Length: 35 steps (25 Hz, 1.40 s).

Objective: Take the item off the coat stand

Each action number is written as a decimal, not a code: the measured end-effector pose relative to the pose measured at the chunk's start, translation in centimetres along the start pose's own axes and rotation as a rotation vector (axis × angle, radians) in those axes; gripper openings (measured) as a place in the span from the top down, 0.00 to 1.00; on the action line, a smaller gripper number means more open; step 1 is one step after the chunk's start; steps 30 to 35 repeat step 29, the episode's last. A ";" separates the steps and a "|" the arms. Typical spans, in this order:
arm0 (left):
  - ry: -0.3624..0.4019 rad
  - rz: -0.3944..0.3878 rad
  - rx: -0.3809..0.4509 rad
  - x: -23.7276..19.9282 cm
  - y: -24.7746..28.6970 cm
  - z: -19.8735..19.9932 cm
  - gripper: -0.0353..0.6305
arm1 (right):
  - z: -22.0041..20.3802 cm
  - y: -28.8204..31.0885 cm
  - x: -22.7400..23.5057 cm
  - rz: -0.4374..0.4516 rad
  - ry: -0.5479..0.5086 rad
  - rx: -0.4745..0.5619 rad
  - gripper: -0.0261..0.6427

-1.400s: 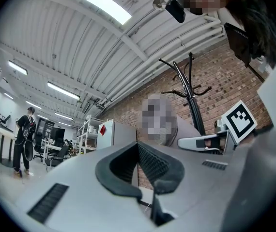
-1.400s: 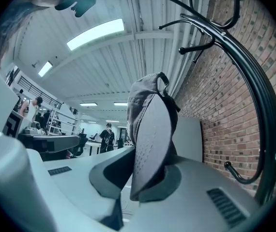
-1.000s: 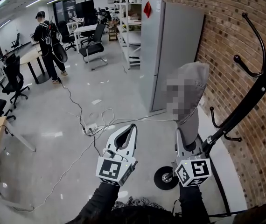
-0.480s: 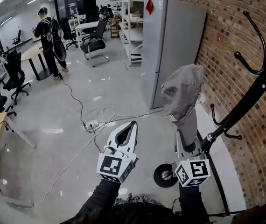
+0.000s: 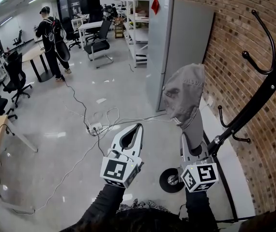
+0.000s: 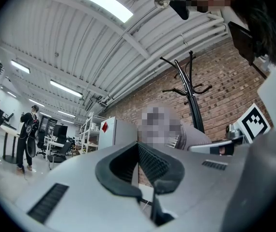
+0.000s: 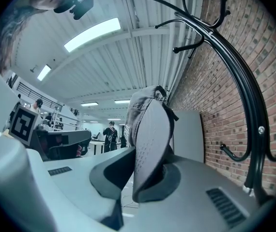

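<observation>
Grey cap [image 5: 184, 98] is clear of the black coat stand [image 5: 259, 96] — held up by its brim in the right gripper [image 5: 190, 137], whose jaws are closing tighter on it, it has drifted a little further left from the hooks over the past second. Left gripper [image 5: 137, 128] hangs beside it with jaws together and empty, so the removal looks essentially done — only carrying it away remains.

Loads of open floor [image 5: 55, 115] left and ahead, only loose cables [image 5: 95, 129] lying low. Tighter on the right: coat stand [image 5: 259, 95] slanting across, hooks [image 5: 245, 60] poking out, brick wall [image 5: 235, 33] close behind, grey cabinet [image 5: 181, 47] ahead.
</observation>
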<state>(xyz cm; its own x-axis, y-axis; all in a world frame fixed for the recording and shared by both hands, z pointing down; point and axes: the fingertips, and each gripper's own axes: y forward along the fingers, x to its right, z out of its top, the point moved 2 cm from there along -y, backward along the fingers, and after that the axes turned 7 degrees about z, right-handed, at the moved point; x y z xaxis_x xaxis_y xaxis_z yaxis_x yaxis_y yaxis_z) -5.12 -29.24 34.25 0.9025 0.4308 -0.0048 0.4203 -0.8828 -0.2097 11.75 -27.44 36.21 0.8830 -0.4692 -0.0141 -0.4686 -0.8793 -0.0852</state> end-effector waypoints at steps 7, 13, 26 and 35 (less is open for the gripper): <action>0.004 -0.001 0.001 0.0 0.1 0.1 0.95 | 0.1 0.0 0.4 0.000 0.011 0.001 0.92; -0.008 -0.003 0.003 -0.1 0.1 0.0 0.95 | 0.1 -0.2 0.3 -0.011 0.006 0.000 0.92; -0.013 -0.007 0.007 -0.2 -0.2 0.3 0.95 | 0.4 -0.5 0.2 -0.035 0.008 0.009 0.92; -0.011 -0.008 0.010 -0.3 -0.4 0.4 0.95 | 0.5 -0.6 0.1 -0.038 0.008 0.011 0.92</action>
